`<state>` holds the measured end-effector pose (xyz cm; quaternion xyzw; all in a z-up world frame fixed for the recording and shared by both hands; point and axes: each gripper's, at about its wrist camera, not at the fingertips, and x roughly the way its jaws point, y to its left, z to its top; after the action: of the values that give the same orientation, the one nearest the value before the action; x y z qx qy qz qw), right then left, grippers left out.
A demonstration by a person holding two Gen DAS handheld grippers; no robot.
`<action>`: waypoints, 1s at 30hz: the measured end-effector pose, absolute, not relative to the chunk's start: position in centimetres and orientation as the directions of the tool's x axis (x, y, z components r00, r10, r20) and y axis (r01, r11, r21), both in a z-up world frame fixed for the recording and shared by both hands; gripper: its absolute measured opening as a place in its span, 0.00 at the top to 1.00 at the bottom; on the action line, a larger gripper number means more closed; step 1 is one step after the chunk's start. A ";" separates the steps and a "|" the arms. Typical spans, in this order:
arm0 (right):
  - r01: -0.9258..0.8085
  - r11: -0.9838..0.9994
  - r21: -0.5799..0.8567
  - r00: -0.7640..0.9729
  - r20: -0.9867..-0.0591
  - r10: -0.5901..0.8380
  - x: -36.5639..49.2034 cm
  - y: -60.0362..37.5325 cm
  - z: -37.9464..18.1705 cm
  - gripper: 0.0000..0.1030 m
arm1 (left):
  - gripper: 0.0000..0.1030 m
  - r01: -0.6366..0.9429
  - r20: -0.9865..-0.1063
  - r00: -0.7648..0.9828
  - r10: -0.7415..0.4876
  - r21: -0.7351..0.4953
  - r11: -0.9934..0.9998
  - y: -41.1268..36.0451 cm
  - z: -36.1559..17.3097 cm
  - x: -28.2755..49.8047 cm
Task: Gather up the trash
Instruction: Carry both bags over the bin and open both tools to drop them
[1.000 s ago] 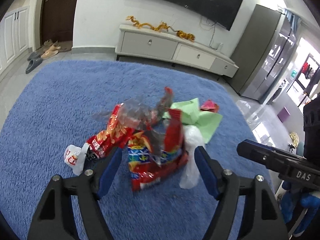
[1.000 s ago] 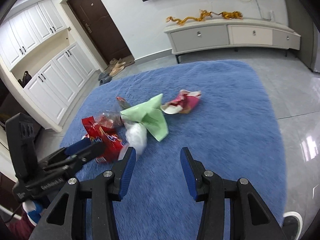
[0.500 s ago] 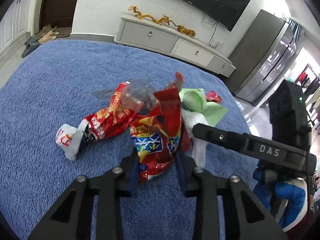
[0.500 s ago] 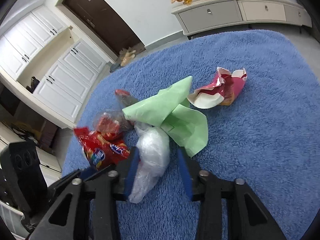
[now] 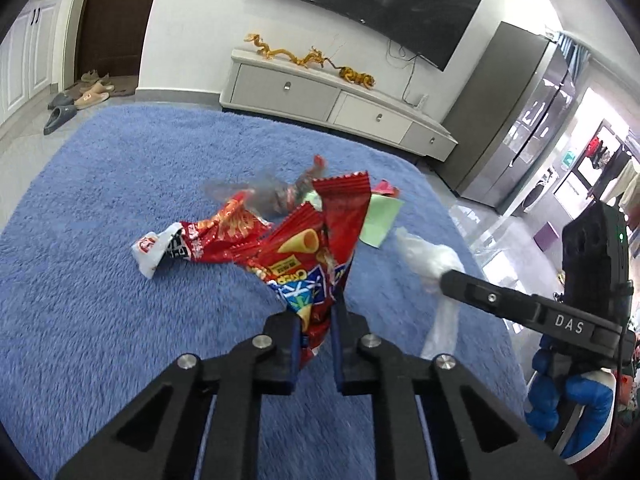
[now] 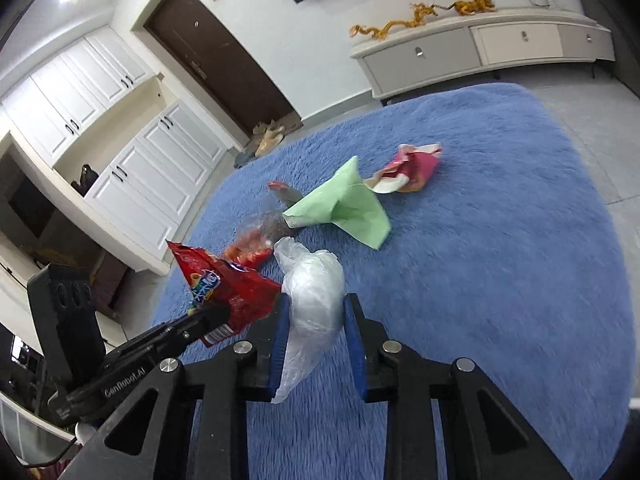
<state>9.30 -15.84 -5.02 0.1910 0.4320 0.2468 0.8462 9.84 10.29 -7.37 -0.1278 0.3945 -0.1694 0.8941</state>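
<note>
Slip risk is judged for both catches: the red snack bag [image 5: 316, 252] is pinched only at its lower edge, and the slick clear plastic bag [image 6: 314, 292] could be lost on lifting; both are held just above the blue rug [image 5: 100, 208]; the left gripper [image 5: 316, 336] has just been closing and is nearly pressed together on the snack bag; the right gripper [image 6: 314, 344], also just closed in, is clamped on the plastic bag; green paper [image 6: 344, 208] and a pink wrapper [image 6: 412, 168] are left on the rug.

Wrappers [image 6: 340, 208] lie on rug [image 6: 500, 240].

Bright, even ceiling light; fisheye edges bend and darken; rug [image 5: 100, 208] looks slightly motion-blurred, perhaps; television [image 5: 360, 4] shows glare.
</note>
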 end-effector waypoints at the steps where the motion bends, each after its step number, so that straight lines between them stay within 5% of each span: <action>1: -0.246 0.809 0.534 0.517 -0.634 0.576 8.5 -16.4 -4.8 0.76 | 0.89 0.206 -0.659 0.633 -0.407 -0.363 0.909 10.3 -7.1 9.4; 21: -0.118 0.833 0.541 0.729 -0.522 0.442 -2.8 -24.9 -0.6 0.76 | 0.90 0.385 -0.584 0.659 -0.474 -0.279 0.880 2.8 -0.5 0.8; 30: 0.041 0.890 0.454 0.826 -0.517 0.225 -9.0 -31.7 0.1 0.76 | 0.90 0.559 -0.597 0.575 -0.560 -0.214 0.801 -8.0 0.7 -1.0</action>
<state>-8.97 -31.70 0.11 0.2289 0.2911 0.0496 0.9276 -1.00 -8.04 0.66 -0.0009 0.3367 -0.3151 0.8873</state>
